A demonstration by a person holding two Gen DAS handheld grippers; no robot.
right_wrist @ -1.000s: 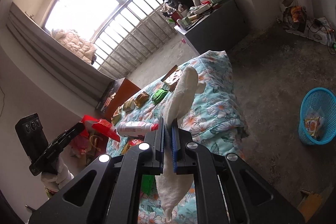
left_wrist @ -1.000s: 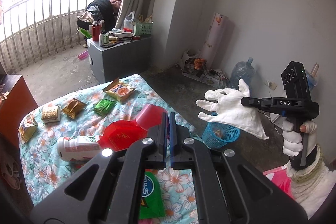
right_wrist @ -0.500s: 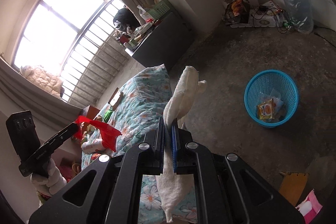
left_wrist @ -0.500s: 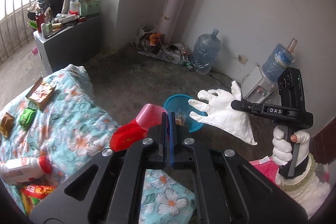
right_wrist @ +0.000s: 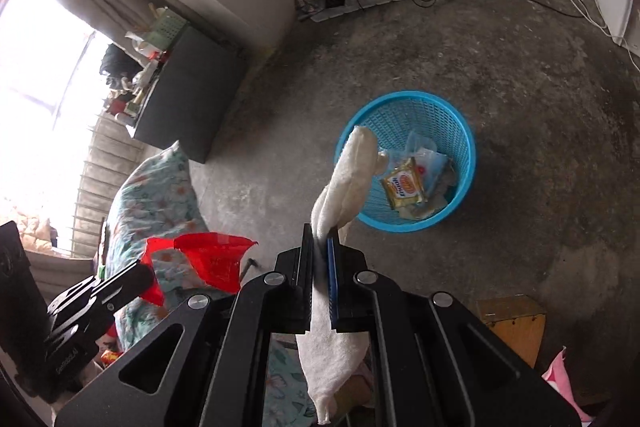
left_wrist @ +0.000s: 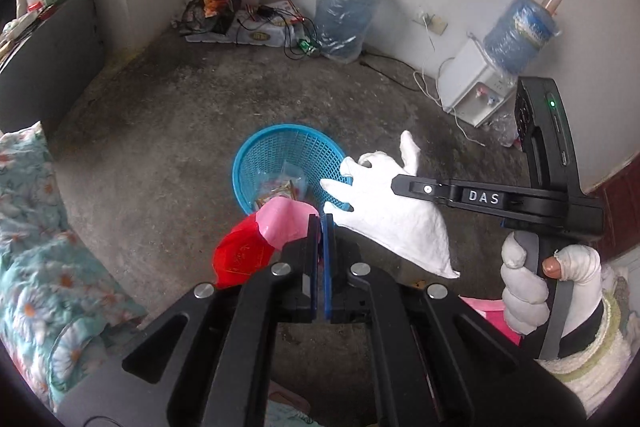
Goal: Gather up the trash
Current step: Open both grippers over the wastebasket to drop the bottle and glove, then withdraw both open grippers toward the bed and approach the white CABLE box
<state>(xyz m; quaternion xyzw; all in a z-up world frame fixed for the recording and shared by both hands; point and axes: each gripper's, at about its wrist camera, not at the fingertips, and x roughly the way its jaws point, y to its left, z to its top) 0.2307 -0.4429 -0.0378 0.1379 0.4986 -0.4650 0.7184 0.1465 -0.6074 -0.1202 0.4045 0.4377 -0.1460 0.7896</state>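
Note:
My left gripper [left_wrist: 321, 223] is shut on a red plastic bag [left_wrist: 256, 243], which hangs just in front of a blue mesh basket [left_wrist: 256, 151] on the concrete floor. The basket [right_wrist: 460, 131] holds a yellow snack packet [right_wrist: 404, 189] and clear wrappers. My right gripper [right_wrist: 320, 239] is shut on a white cloth glove [right_wrist: 352, 171] whose fingers reach over the basket's near rim. In the left wrist view the glove [left_wrist: 384, 203] hangs from the right gripper [left_wrist: 396, 183], held by a gloved hand [left_wrist: 524, 291]. The red bag [right_wrist: 216, 259] and left gripper [right_wrist: 138, 277] show at lower left in the right wrist view.
A flowered bedspread [left_wrist: 28, 227] lies at the left. Water jugs [left_wrist: 344, 11], a white dispenser [left_wrist: 476, 95], cables and a power strip [left_wrist: 264, 31] line the far wall. A dark cabinet [right_wrist: 188, 91] stands by the window. A small wooden box [right_wrist: 512, 323] sits on the floor.
Both grippers have swung away from the bed and down toward the blue basket, still holding the red bag and the white glove. The basket now looks larger and nearer.

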